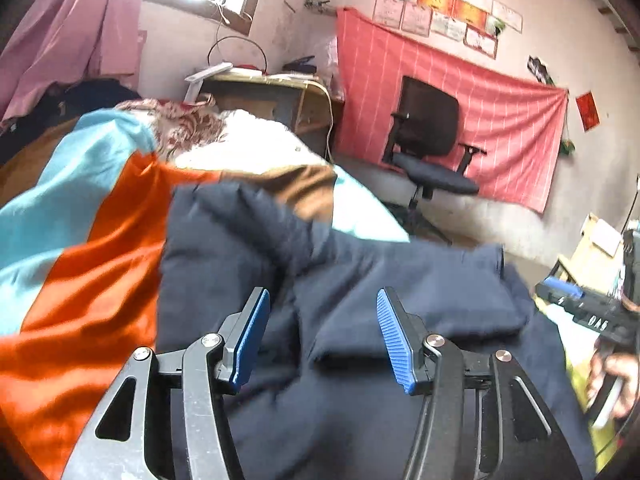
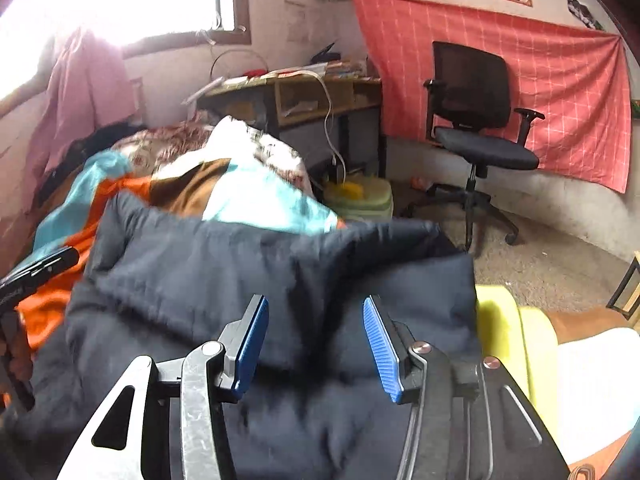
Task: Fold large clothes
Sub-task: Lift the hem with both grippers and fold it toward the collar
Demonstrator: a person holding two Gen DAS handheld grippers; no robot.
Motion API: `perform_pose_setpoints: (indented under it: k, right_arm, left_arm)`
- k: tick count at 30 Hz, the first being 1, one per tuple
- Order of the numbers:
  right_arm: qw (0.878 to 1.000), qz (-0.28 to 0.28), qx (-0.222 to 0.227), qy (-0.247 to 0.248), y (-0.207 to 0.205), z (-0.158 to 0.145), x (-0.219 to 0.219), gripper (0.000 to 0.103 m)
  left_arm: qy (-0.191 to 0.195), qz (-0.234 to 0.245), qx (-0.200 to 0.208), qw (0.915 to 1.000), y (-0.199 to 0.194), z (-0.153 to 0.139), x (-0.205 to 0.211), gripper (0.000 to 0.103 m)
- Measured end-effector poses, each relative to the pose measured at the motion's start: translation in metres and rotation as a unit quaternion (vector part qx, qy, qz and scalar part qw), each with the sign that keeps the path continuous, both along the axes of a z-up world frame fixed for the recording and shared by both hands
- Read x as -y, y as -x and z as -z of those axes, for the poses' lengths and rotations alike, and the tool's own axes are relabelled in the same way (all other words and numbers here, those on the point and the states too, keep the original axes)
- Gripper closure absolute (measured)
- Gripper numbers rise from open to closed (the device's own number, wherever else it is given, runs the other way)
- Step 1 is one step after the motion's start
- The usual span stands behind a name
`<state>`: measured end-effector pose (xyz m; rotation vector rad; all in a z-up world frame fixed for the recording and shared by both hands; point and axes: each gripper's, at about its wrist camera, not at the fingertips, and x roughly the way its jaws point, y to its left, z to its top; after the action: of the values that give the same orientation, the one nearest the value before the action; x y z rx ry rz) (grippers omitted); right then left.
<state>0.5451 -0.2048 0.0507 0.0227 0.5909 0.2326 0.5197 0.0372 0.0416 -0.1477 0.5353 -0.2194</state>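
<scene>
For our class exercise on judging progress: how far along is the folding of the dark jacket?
Done: the navy jacket lies on the bed over the orange and blue quilt, bunched into thick layers, so some folding seems begun. In hand: nothing; the left hand-held gripper and right hand-held gripper both hang open over it. Left: gripping an edge, squaring and finishing the fold.

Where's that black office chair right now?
In both wrist views the black office chair stands on the floor at upper right, in front of the red checked cloth on the wall, right of the wooden desk.
</scene>
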Motion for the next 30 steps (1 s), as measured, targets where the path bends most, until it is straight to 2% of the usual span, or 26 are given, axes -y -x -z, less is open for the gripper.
perform_pose_setpoints:
  k: [4,8,12,15,20,23,26,27,30]
  right_arm:
    - [1.000,0.013,-0.005,-0.016,-0.044,0.000,-0.016,0.056]
    - [0.999,0.031,-0.016,0.001,-0.079,0.009,-0.023,0.062]
    - [0.998,0.057,-0.038,0.010,-0.093,0.032,-0.016,0.075]
    - [0.997,0.060,-0.050,-0.024,-0.095,0.047,-0.006,0.076]
    - [0.994,0.064,-0.060,-0.072,-0.097,0.063,0.005,0.077]
    - [0.995,0.060,-0.050,-0.070,-0.090,0.054,0.005,0.076]
    - [0.997,0.022,-0.022,-0.070,-0.076,0.029,0.001,0.074]
    - [0.998,0.007,-0.006,-0.056,-0.067,0.018,-0.003,0.070]
    - [0.999,-0.024,0.008,-0.036,-0.051,0.007,-0.016,0.067]
  left_arm:
    - [-0.027,-0.026,-0.001,0.9993,-0.046,-0.008,0.016,0.053]
    - [-0.039,-0.067,-0.021,0.9967,-0.081,0.007,0.010,0.053]
    - [-0.004,-0.085,-0.056,0.9948,-0.093,0.041,-0.010,0.053]
    - [0.041,-0.085,-0.061,0.9937,-0.090,0.063,-0.021,0.051]
    - [0.058,-0.080,-0.058,0.9935,-0.086,0.072,-0.025,0.048]
    - [0.064,-0.078,-0.060,0.9931,-0.082,0.064,-0.029,0.049]
    - [0.097,-0.074,-0.055,0.9910,-0.069,0.047,-0.038,0.049]
    - [0.105,-0.065,-0.052,0.9909,-0.066,0.041,-0.037,0.049]
    - [0.105,-0.025,-0.041,0.9933,-0.054,0.026,-0.026,0.049]
